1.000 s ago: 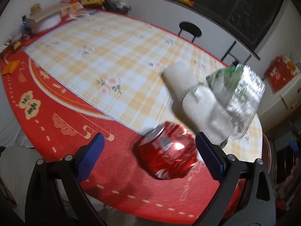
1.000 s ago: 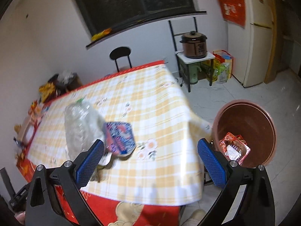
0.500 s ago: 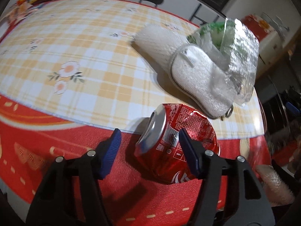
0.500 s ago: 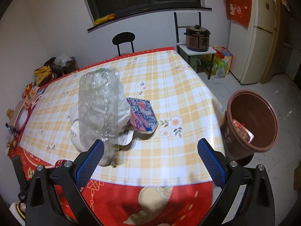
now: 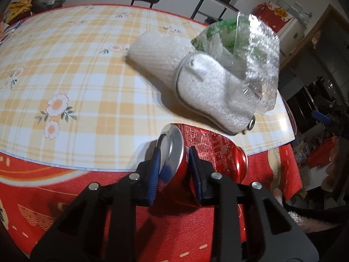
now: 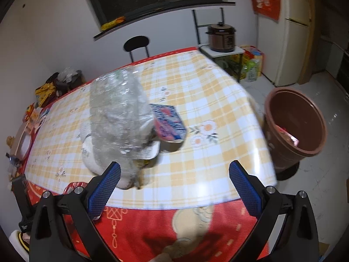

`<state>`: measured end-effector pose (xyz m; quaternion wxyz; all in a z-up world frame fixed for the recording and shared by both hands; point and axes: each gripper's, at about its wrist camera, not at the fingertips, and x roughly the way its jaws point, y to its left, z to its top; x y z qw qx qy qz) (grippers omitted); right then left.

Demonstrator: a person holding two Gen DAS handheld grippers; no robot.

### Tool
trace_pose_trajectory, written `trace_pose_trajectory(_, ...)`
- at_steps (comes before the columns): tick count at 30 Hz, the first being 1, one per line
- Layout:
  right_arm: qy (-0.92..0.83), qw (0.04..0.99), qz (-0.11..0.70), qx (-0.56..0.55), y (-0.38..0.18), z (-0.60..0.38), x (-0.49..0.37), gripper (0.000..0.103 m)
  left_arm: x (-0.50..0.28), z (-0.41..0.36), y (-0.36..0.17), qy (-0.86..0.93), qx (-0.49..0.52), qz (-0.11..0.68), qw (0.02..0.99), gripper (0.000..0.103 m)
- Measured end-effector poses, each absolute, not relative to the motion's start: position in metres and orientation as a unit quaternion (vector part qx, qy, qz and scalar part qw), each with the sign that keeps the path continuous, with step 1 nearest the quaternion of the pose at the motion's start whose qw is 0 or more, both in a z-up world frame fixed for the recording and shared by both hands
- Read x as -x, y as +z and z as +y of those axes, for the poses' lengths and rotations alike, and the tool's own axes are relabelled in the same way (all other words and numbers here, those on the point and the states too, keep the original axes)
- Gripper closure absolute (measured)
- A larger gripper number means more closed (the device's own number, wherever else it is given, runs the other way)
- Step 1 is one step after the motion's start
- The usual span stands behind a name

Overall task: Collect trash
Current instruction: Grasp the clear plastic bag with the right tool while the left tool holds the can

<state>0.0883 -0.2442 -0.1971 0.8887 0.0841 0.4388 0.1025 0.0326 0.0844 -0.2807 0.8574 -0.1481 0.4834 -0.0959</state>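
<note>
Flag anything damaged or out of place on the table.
The red can lies on its side, dented, at the table's near edge. The left claw has just been closing on its top rim. The clear plastic bottle beside it is crumpled.

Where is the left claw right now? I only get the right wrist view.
Observer: The left claw has just been closing on the crushed red aluminium drink can; its pads pinch the can's top end.
Operator: Can lifted?
Observer: Cannot tell. It lies on its side where the red tablecloth meets the yellow checked sheet.
Operator: Anything crowding it?
Observer: A white foam-net pouch sits right behind the can, with the clear crumpled plastic bottle against it.
</note>
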Motion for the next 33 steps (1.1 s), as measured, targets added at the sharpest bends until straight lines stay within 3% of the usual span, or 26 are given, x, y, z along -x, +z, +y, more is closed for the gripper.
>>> trace_pose_trajectory(15,0.190,0.885,0.422,-0.039,-0.241,-0.170,-0.149,0.005,-0.004,0.140,-0.230,-0.032,0.192,0.413,0.890,0.074)
trace_pose_trajectory(22,0.204,0.869,0.440,-0.094,-0.254,-0.173,-0.166,0.005,0.002,0.149,-0.221,-0.021,0.196,0.404,0.893,0.074)
trace_pose_trajectory(25,0.208,0.864,0.447,-0.098,-0.252,-0.172,-0.163,0.014,0.003,0.151,-0.222,-0.019,0.199,0.405,0.892,0.074)
trace_pose_trajectory(29,0.220,0.862,0.448,-0.086,-0.245,-0.168,-0.156,0.034,0.002,0.151,-0.224,-0.019,0.202,0.406,0.891,0.074)
trace_pose_trajectory(33,0.225,0.863,0.445,-0.081,-0.237,-0.166,-0.150,0.044,0.000,0.150,-0.224,-0.022,0.207,0.403,0.891,0.074)
